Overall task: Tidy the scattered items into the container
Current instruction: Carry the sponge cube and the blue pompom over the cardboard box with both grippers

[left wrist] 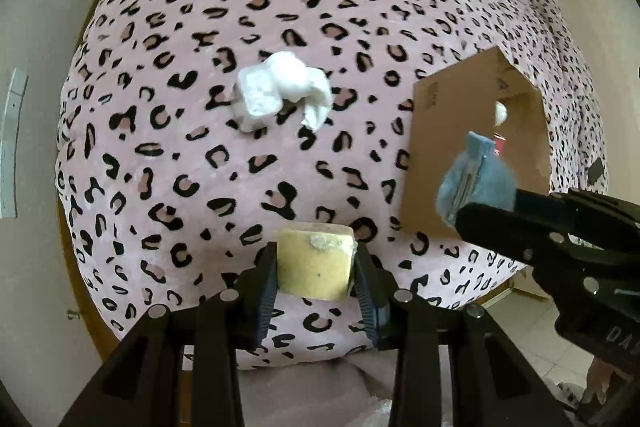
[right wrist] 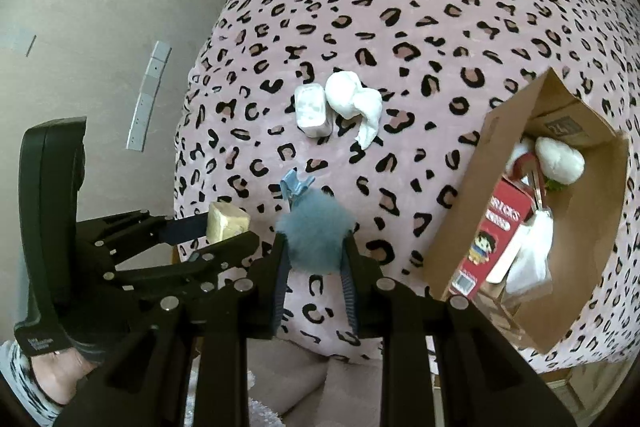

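1. While both tongs hang over the bed, the left gripper is clamped on a tan sponge block, one pad on each side; the block is lifted clear of the cover.
2. The right gripper is clamped on a blue fluffy pompom clip; its metal clip end sticks out past the fingertips. From the left wrist camera, this clip sits in front of the box's near wall.
3. The cardboard box is the container: open-topped, standing on the bed to the right of both grippers. Inside are a red printed carton, a white rounded plush item and white crumpled material.
4. Loose on the bed, beyond the grippers: a small white lidded case, touching a crumpled white tissue wad on its right. Well apart from the box.
5. Surface: pink blanket with black-and-brown leopard spots, covering the whole bed.
6. Room: plain beige wall to the left with a grey strip mounted on it; stacked clutter at the bed's far edge, too blurred to identify; pale tiled floor at lower right.
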Motion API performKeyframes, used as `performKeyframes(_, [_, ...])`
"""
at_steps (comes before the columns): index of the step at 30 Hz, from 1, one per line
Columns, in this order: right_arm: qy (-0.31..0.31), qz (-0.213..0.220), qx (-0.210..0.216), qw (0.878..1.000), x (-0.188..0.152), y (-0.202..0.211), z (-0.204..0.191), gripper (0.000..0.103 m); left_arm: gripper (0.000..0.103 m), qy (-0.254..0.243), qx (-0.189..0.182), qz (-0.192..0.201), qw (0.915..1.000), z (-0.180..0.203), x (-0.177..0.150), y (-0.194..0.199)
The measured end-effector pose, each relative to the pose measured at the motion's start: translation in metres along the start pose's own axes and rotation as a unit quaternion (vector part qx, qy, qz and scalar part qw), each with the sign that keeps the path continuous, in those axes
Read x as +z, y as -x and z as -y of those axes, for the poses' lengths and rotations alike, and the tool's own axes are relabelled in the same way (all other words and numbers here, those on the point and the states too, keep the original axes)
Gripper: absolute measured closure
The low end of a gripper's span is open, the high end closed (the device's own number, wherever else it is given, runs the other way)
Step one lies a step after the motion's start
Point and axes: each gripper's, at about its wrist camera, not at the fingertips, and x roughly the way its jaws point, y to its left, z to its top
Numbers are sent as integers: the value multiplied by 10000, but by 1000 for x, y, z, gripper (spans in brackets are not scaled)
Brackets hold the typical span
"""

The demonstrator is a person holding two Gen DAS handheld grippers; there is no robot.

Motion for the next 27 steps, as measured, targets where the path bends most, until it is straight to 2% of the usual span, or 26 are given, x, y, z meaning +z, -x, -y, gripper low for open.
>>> performKeyframes(9, [-245,273,-41,9993,-24,18,20,78,67,-360,20,-7,9993,34,-7,-1])
performKeyframes(27, [-1061,802,-83,9911,-46,56,99,78,67,-1092,-4,-75,9940,115,6,-10])
